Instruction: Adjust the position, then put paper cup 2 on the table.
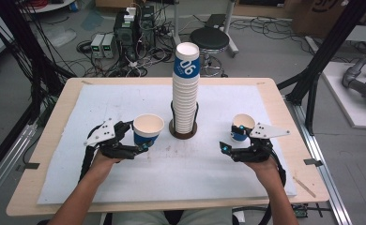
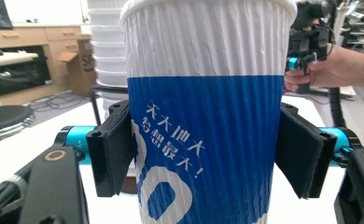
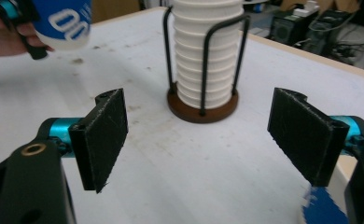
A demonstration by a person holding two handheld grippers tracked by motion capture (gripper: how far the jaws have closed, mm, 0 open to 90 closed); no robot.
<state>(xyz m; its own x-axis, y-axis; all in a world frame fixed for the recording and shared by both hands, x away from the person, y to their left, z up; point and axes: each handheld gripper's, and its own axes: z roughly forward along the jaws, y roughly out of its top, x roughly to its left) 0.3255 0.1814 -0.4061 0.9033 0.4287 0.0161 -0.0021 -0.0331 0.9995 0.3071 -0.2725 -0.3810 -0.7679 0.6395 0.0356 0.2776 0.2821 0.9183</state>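
Currently a blue-and-white cup (image 2: 203, 116) stood between the left gripper (image 1: 136, 140) fingers, pads barely clear; right gripper (image 1: 232, 139) fingers gaped empty. Withdrawal judged next.

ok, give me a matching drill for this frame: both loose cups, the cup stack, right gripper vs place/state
Things:
1. left cup
2. right cup
3. cup stack
4. right gripper

Place or state:
A. in the wire holder at mid-table
B. jaws open, nothing between them
C. between the jaws of the left gripper
D. on the table beside the right gripper, outside its jaws

Pairs: 1-C, 2-D, 3-A, 4-B
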